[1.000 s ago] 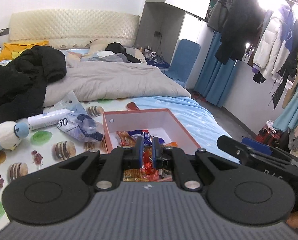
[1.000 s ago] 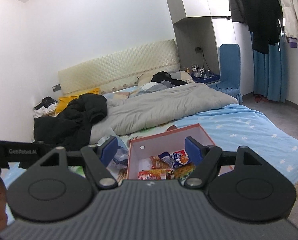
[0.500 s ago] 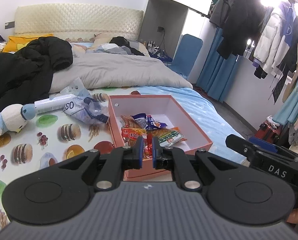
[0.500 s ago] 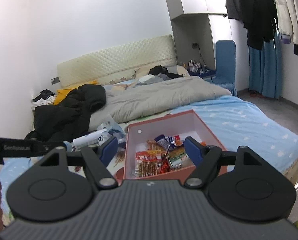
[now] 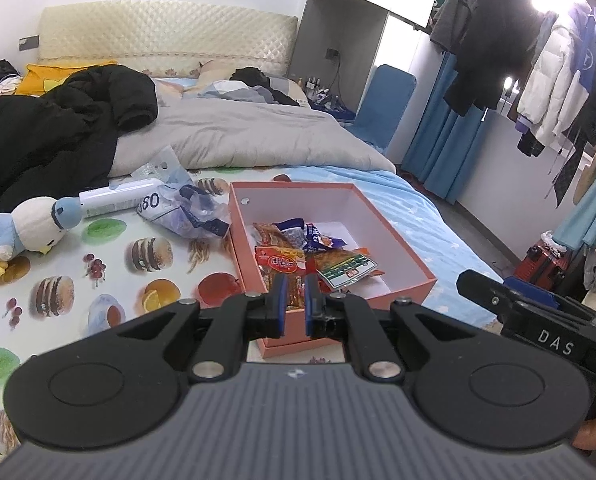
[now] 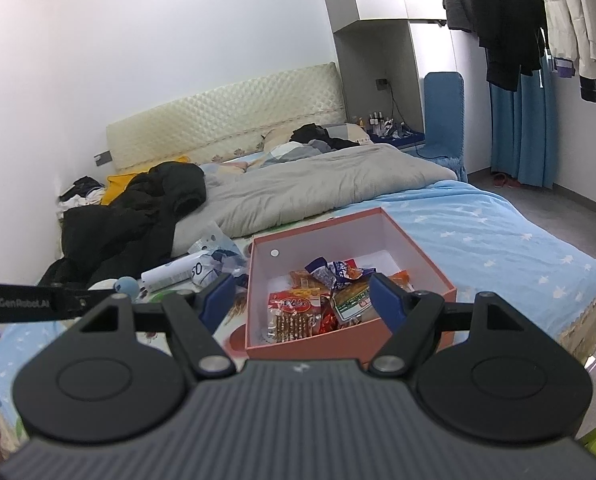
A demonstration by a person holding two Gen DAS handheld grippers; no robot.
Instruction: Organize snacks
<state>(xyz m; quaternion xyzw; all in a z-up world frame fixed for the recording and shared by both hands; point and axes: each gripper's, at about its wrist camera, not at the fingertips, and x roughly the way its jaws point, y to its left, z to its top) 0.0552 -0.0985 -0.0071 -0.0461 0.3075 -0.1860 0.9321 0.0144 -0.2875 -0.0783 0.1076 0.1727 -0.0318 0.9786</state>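
A salmon-pink open box sits on the bed and holds several snack packets. My left gripper is above the box's near edge; its blue-padded jaws are nearly together with nothing between them. My right gripper is open and empty, held above the near side of the box, one finger on each side of the snack pile. The right gripper's body shows at the right edge of the left wrist view.
A crumpled plastic bag and a white bottle lie left of the box on a fruit-print mat. A plush toy, a black jacket and a grey duvet lie further back. Coats hang at the right.
Both grippers have pulled back and up from the box, so more of the box and the mat shows. The left jaws stay nearly shut, the right stays open.
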